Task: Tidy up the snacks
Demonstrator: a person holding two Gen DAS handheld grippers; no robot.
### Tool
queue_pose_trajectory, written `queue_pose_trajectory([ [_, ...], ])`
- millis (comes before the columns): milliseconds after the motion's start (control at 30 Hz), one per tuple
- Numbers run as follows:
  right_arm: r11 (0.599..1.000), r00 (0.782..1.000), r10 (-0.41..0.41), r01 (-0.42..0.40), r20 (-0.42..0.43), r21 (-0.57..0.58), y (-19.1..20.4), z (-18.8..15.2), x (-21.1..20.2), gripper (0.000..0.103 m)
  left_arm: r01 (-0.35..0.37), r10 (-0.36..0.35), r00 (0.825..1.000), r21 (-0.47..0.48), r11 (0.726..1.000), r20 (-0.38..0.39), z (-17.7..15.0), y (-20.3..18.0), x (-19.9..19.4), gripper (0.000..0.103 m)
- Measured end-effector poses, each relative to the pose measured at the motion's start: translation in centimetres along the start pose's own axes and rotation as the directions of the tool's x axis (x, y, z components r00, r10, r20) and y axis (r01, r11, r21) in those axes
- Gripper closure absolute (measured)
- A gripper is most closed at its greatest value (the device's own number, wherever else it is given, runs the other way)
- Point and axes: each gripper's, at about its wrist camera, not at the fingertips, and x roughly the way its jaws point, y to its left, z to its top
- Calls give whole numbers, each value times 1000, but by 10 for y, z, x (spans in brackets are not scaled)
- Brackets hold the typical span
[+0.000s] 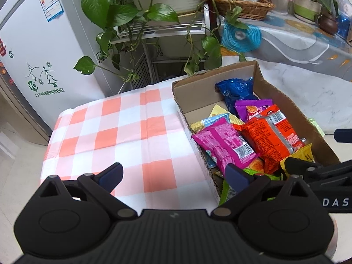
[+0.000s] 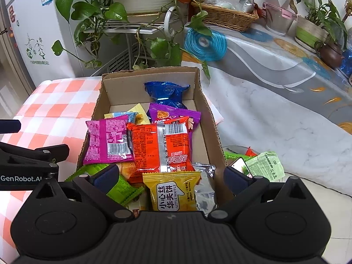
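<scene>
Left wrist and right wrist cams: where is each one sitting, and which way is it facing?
Left wrist view: rides the left gripper, angled down over the checkered tablecloth, cardboard box to its right; its own open fingers show, plus the right gripper at the right edge.
Right wrist view: rides the right gripper, angled down straight into the box, above the yellow waffle packet; the left gripper enters from the left.
Shared: box, pink packet, orange packet, blue packet, fridge, plants.
</scene>
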Motion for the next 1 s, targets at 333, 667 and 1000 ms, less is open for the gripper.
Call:
queue_pose_trajectory([
  [333, 1000, 1000, -22, 22, -10, 5, 0, 1, 2, 0, -24, 24, 1000, 10, 1000, -4, 2, -4, 2, 5],
  [667, 1000, 999, -29, 29, -18, 1, 1, 2, 3, 0, -19, 19, 1000, 2, 1000, -15, 1, -3, 4, 5],
  [1000, 1000, 999, -29, 29, -20, -1, 4, 2, 5, 0, -6, 6, 1000, -2, 1000, -17, -1, 1, 6, 5],
])
